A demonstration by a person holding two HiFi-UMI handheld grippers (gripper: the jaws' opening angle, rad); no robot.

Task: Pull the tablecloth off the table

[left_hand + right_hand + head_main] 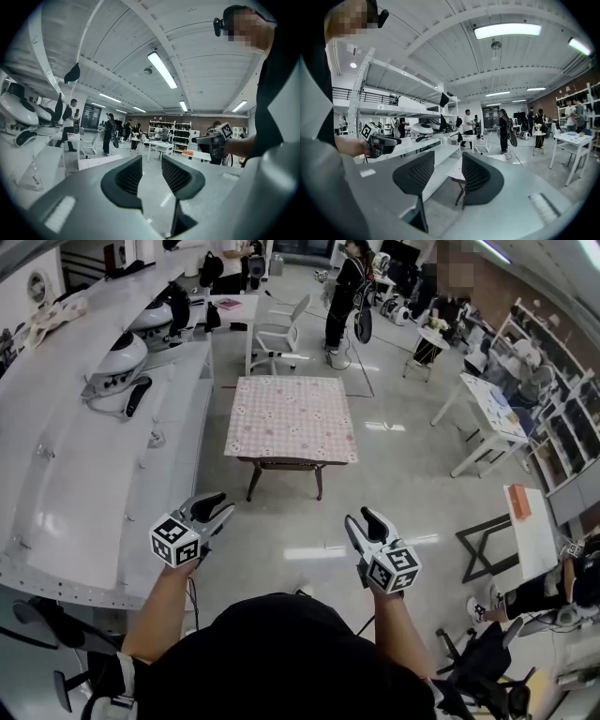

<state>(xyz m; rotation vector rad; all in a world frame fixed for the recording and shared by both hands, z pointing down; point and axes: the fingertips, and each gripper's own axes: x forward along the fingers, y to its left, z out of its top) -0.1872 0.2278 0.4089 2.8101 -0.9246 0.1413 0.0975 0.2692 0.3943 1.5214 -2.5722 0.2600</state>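
A pink-and-white checked tablecloth (291,416) covers a small dark-legged table (283,465) standing on the floor ahead of me. In the left gripper view the tablecloth (96,162) shows low at the left; in the right gripper view its near corner (457,172) shows between the jaws. My left gripper (217,508) and right gripper (364,524) are held up short of the table, a good way from the cloth. Both stand open with nothing between their jaws. The left gripper (151,174) and right gripper (447,177) each show an empty gap.
A long white bench (84,446) with white robot heads runs along my left. White tables (487,413) and a small white stand (530,531) sit at the right. A white chair (281,334) and a standing person (345,296) are beyond the table.
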